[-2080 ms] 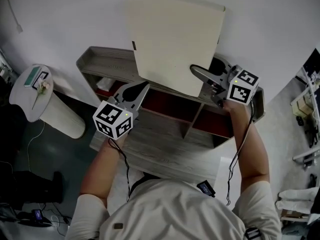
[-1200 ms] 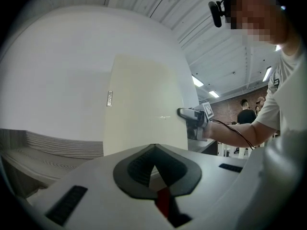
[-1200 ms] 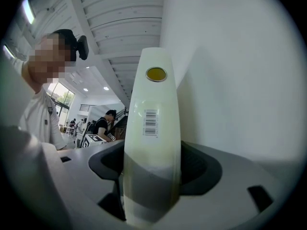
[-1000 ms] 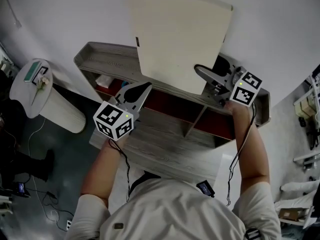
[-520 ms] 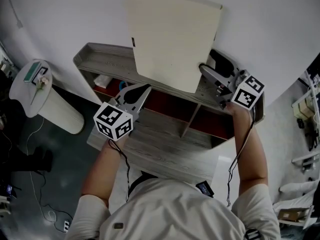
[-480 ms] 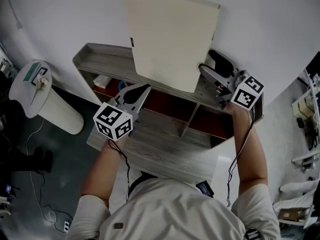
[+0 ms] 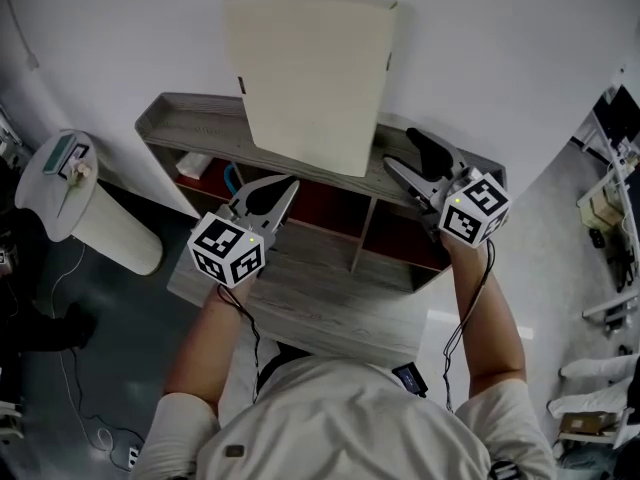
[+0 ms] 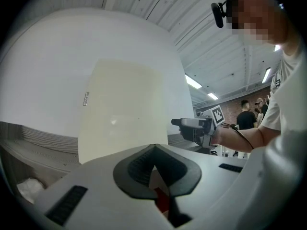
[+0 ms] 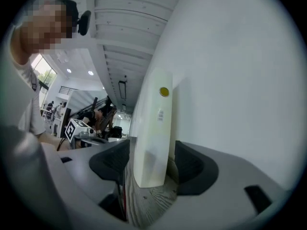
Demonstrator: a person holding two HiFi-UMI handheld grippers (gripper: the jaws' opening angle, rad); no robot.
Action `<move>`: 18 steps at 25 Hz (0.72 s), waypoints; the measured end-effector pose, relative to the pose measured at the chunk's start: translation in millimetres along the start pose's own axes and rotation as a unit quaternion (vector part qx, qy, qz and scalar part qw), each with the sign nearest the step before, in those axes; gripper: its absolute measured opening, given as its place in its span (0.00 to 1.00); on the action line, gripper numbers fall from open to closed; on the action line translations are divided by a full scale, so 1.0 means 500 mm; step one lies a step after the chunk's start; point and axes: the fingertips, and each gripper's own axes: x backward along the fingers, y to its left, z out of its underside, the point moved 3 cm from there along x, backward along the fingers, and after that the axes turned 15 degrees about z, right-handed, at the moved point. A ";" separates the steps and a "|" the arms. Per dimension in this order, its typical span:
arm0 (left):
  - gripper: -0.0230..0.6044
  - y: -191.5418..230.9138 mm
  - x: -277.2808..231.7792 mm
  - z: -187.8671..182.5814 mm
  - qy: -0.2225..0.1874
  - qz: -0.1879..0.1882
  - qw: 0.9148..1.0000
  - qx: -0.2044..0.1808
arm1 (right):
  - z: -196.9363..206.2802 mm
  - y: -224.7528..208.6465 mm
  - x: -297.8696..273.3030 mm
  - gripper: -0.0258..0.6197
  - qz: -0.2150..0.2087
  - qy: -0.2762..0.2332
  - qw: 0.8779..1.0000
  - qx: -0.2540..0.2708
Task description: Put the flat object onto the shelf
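The flat cream board stands on edge on the top of the grey wooden shelf and leans back against the white wall. My right gripper is open just right of the board's lower right corner, apart from it. In the right gripper view the board's thin edge shows between the spread jaws of that gripper. My left gripper hangs shut and empty in front of the shelf's upper compartments, below the board. The left gripper view shows the board's face beyond its joined jaws.
The shelf has red-backed compartments; a white thing lies in the left one. A round white side table stands at the left. The white wall is right behind the shelf. People stand far off.
My right gripper has let go of the board's lower right corner and drawn back to the right. The board now leans on the wall alone. The left gripper stayed put.
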 end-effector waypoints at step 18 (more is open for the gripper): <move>0.06 -0.146 0.111 0.051 -0.008 0.010 1.000 0.003 | 0.076 0.238 0.157 0.07 0.024 0.015 0.998 0.050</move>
